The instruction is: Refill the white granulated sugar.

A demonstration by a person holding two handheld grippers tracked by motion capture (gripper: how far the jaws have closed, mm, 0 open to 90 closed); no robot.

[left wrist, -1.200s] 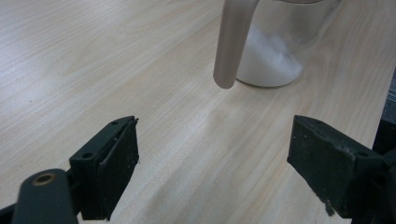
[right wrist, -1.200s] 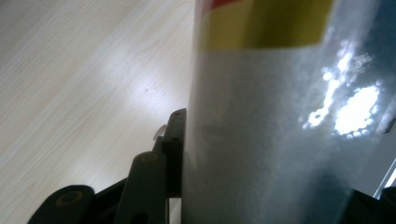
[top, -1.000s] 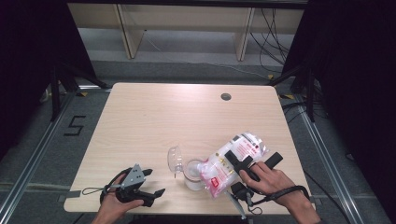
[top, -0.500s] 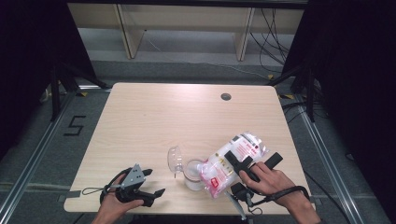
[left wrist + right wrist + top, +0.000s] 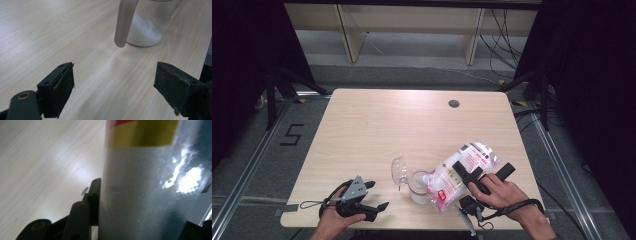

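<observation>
We see the bag [image 5: 460, 171] near the table's 5 o'clock corner, tilted with its lower end over the jar [image 5: 419, 186], which stands just at its 9 o'clock side. It is a clear plastic bag of white grains with red print; in the right gripper view [image 5: 150, 195] it takes up most of the frame, and its top and bottom are cut off, so we cannot read the label. Whether grains are falling from it we cannot make out.

The right gripper [image 5: 484, 177] has the bag clamped between its jaws, which stand partly closed around it. In its own view one jaw presses against the bag's side; the other is hidden behind the plastic. The right hand [image 5: 507, 196] covers much of the gripper body from above.

The jar is clear glass with white powder heaped in its bottom. Its lid [image 5: 399, 171] hangs open at 10 o'clock of it. In the left gripper view the jar [image 5: 147, 27] is cut off at the top edge, and a pale handle-like bar [image 5: 124, 22] crosses in front of it; what it belongs to is hard to tell.

The left gripper [image 5: 374, 197] rests near the table's [image 5: 412, 120] 7 o'clock edge, jaws wide apart and holding nothing, well apart from the jar. The left hand [image 5: 334, 217] is partly cut off by the frame's bottom.
</observation>
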